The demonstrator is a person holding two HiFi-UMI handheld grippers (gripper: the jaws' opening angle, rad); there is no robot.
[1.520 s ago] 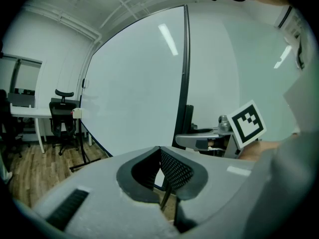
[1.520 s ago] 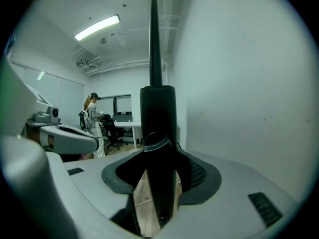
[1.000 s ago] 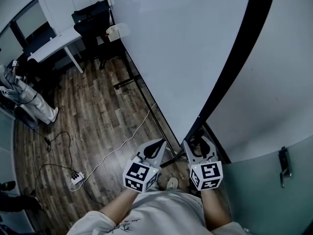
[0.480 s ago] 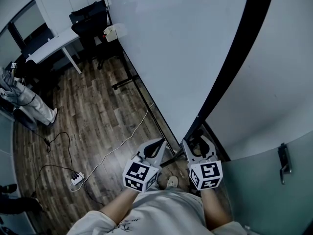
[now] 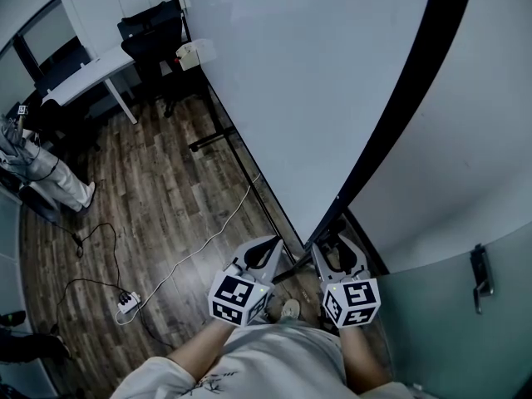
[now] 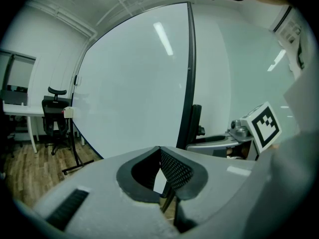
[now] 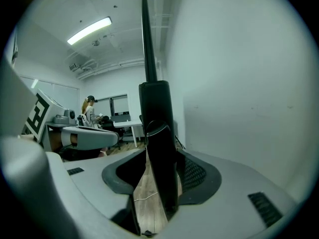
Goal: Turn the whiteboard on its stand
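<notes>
Right tool straddles the black frame edge of the large white whiteboard, jaws apart with a gap on one side. Left tool, just beside, is clenched and empty. So loose a hold may slip as the board swings. A pale wall crowds the right, and a white cable lies near the stand's black foot. The wooden floor to the left is open.
</notes>
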